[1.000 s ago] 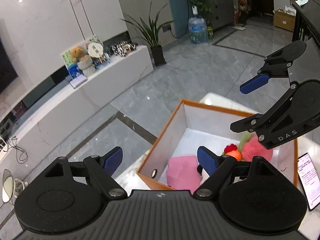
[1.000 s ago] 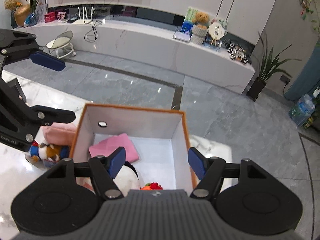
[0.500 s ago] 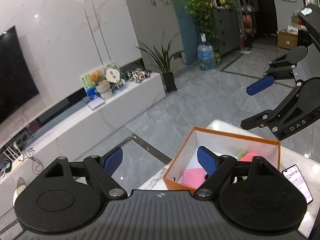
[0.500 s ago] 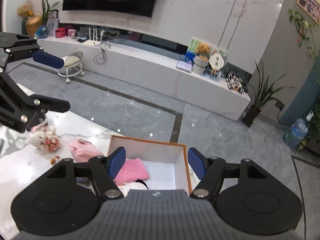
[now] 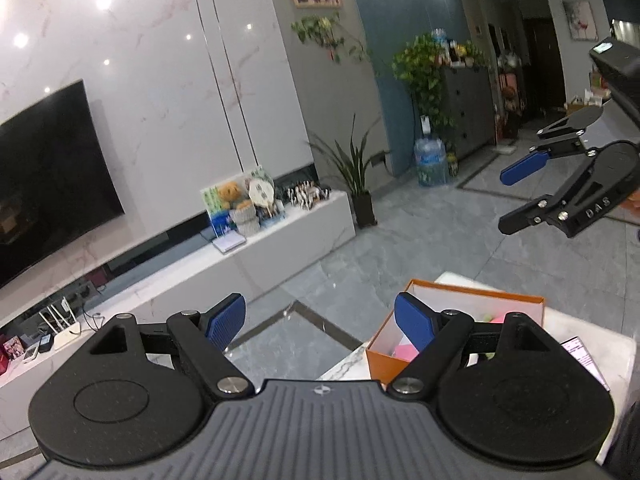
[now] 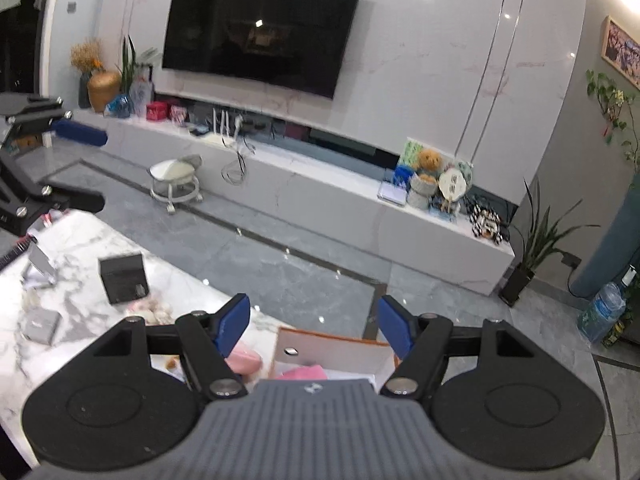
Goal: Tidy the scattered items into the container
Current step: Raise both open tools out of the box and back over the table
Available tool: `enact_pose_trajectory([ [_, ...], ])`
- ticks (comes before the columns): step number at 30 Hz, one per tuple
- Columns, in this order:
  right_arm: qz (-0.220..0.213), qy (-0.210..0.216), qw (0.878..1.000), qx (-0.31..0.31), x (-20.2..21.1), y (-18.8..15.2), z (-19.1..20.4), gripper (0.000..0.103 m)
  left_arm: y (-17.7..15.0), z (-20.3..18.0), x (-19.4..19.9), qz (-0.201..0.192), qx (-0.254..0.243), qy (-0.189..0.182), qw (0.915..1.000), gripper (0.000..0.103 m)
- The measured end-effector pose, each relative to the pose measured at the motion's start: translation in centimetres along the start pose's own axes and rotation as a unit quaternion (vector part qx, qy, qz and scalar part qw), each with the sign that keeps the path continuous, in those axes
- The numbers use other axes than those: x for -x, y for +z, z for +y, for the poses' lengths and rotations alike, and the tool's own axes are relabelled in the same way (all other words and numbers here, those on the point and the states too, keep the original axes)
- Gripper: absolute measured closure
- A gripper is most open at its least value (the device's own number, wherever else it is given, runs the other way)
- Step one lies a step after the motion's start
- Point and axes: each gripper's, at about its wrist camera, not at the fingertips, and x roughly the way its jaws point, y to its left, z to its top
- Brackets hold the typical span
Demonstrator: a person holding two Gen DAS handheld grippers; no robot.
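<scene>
An orange-edged white box [image 5: 476,294] stands on the marble table [image 6: 80,280], small and low in both wrist views, with pink items inside [image 6: 304,372]. My left gripper [image 5: 320,320] is open and empty, high above the box's left side. My right gripper [image 6: 314,328] is open and empty too, well above the box [image 6: 332,348]. Each gripper shows in the other's view: the right one [image 5: 516,196] at the right edge, the left one [image 6: 76,168] at the left edge. A pink soft item [image 6: 242,360] and a small plush [image 6: 154,314] lie on the table left of the box.
A dark cube box [image 6: 122,278], a small grey box [image 6: 40,326] and a metal stand [image 6: 40,264] sit on the table's left part. A phone [image 5: 584,360] lies right of the box. Beyond the table are grey floor, a stool [image 6: 176,182] and a long TV cabinet [image 6: 320,196].
Both grippers have risen and drawn back from the box, which now looks much smaller and lower. Their views have tilted up toward the room. Jaws stay open and empty.
</scene>
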Motion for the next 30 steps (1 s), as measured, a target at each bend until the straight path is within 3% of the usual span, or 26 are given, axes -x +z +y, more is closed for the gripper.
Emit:
enact_pose_trajectory([
  [6,-0.039,0.024,0.999,-0.001,3.3,0.6,2.0,0.028,-1.7,-0.3,3.8,-0.032,0.0,-0.002,0.9995,0.006],
  [11,-0.047,0.044,0.998,-0.008,3.1,0.0,3.7,0.027,-3.1,0.0,3.6,-0.028,-0.009,0.01,0.9995,0.006],
  [20,-0.002,0.077,0.996,-0.035,-3.4,-3.3,6.6,0.027,-7.3,2.3,-0.3,0.01,0.033,0.018,0.9992,0.006],
  [30,0.033,0.077,0.996,-0.04,-10.7,-7.3,9.0,0.027,-12.0,4.4,-5.5,0.046,0.081,0.011,0.9956,0.006],
])
